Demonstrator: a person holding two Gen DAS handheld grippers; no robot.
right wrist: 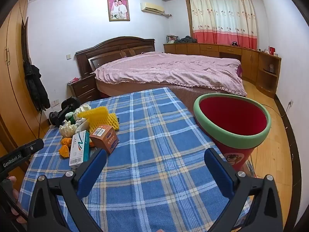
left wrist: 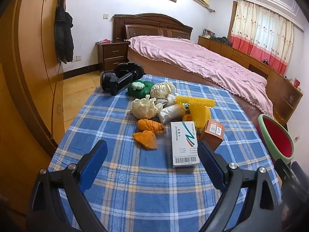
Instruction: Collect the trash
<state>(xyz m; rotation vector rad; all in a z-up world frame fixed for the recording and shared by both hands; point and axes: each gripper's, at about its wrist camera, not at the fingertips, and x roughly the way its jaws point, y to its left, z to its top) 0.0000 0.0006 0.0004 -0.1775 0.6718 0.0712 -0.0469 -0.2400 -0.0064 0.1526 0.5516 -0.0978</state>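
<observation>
Over the blue plaid tablecloth (left wrist: 119,174), the left gripper (left wrist: 152,154) hangs released and empty. At its one o'clock lies the white cardboard medicine box (left wrist: 184,145), nearest piece of the heaped trash, with the crumpled orange paper wads (left wrist: 148,133) at eleven. The right gripper (right wrist: 155,164) gapes empty too, the red bin with the green rim (right wrist: 231,119) at its two o'clock. Best take the box across its narrow sides, squarely.

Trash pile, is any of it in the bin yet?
Nothing looks done: the red bin looks empty. Nothing is in hand: left gripper and right gripper are open. Still left: medicine box, brown box, crumpled papers.
</observation>
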